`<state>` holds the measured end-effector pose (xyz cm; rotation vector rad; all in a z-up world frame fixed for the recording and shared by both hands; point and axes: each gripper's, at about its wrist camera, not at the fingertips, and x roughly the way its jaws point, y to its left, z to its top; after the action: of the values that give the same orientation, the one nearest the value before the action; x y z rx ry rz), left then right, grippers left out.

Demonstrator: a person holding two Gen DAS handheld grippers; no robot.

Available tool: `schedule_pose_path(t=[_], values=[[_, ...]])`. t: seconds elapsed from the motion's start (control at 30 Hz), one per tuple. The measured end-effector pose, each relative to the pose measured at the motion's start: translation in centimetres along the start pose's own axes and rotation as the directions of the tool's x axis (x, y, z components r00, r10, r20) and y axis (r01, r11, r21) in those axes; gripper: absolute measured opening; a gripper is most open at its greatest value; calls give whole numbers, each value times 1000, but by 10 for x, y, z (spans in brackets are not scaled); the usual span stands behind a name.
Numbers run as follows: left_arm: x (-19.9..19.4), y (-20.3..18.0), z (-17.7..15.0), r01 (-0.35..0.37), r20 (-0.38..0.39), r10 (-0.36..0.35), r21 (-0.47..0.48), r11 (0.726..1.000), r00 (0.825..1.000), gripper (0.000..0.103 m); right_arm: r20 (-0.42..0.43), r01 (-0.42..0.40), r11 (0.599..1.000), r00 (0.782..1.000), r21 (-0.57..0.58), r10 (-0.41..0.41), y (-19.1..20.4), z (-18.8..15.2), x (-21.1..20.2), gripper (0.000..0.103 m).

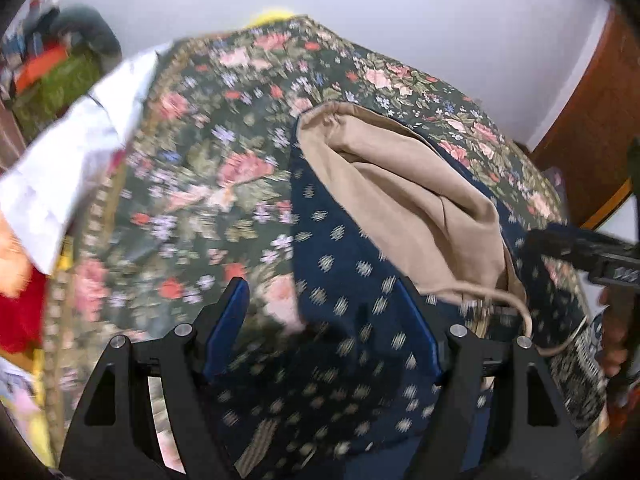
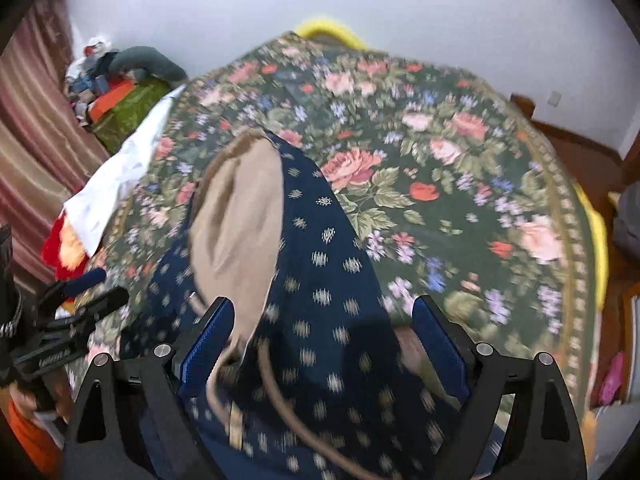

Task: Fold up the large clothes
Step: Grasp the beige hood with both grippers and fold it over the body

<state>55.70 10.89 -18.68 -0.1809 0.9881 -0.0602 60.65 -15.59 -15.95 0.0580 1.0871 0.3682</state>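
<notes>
Navy patterned garment [image 1: 344, 248] with tan lining [image 1: 400, 184] lay on the floral bedspread [image 1: 208, 160], between both tongs. Left gripper [image 1: 322, 312] and right gripper [image 2: 322, 320] stood released, clasping nothing. Its loose drawstring [image 2: 276, 392] beside the right tongs could have snagged, dragging the fold askew

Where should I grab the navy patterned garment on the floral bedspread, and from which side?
Take the navy patterned garment at its near end, where the drawstring trails, one corner per hand. That edge lies nearest and already sits between both open tongs, the right tongs and left tongs. Come down from above. Probably avoid the far end, where the tan lining folds out and bunches.
</notes>
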Motion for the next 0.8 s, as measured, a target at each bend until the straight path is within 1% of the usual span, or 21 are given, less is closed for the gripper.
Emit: schedule_pose_path(t=[0.07, 0.1, 0.17, 0.23, 0.27, 0.3, 0.33, 0.37, 0.4, 0.43, 0.47, 0.5, 0.57, 0.67, 0.73, 0.8], values=[[15, 2, 6, 37, -18, -38, -43, 998, 999, 74, -21, -15, 1000, 1000, 22, 16, -2, 6, 16, 88], [23, 4, 9, 59, -31, -62, -79, 995, 998, 74, -28, -26, 999, 999, 31, 27, -3, 9, 27, 84], [38, 12, 14, 96, -41, -102, -142, 985, 994, 74, -27, -37, 998, 999, 50, 38, -5, 12, 37, 84], [51, 15, 18, 96, -42, -105, -172, 980, 994, 74, 11, -36, 998, 999, 50, 35, -3, 12, 39, 72], [56, 16, 20, 93, -49, -103, -179, 979, 994, 73, 23, -34, 999, 999, 40, 33, -1, 11, 39, 61], [64, 15, 20, 106, -62, -121, -194, 975, 991, 71, 32, -28, 999, 999, 25, 28, 2, 9, 38, 52], [67, 15, 20, 111, -65, -127, -206, 972, 990, 69, 45, -28, 1000, 999, 3, 28, 6, 6, 36, 46], [68, 14, 19, 105, -57, -120, -218, 970, 991, 62, 51, -32, 999, 998, -16, 32, 9, 3, 34, 34], [68, 11, 18, 96, -52, -110, -219, 971, 993, 49, 51, -41, 998, 998, -40, 43, 13, -2, 30, 23], [68, 8, 18, 87, -53, -101, -213, 973, 994, 41, 45, -48, 997, 998, -54, 50, 16, -4, 28, 19], [66, 4, 17, 86, -55, -98, -200, 976, 994, 28, 42, -54, 996, 997, -67, 57, 19, -7, 25, 13], [62, -1, 17, 96, -58, -108, -179, 979, 992, 11, 50, -65, 995, 996, -71, 69, 21, -12, 16, 12], [49, -12, 17, 138, -58, -147, -146, 980, 987, 11, 65, -88, 993, 993, -81, 93, 24, -19, 1, 11], [11, -29, 12, 183, -18, -185, -73, 980, 983, 11, 92, -108, 985, 988, -135, 121, 32, -34, -34, 11], [-17, -41, 3, 210, -7, -210, -11, 978, 978, 11, 94, -133, 979, 984, -156, 149, 35, -50, -58, 11], [-40, -49, -10, 231, -13, -231, 36, 972, 973, 11, 85, -154, 973, 982, -169, 170, 37, -68, -76, 11]])
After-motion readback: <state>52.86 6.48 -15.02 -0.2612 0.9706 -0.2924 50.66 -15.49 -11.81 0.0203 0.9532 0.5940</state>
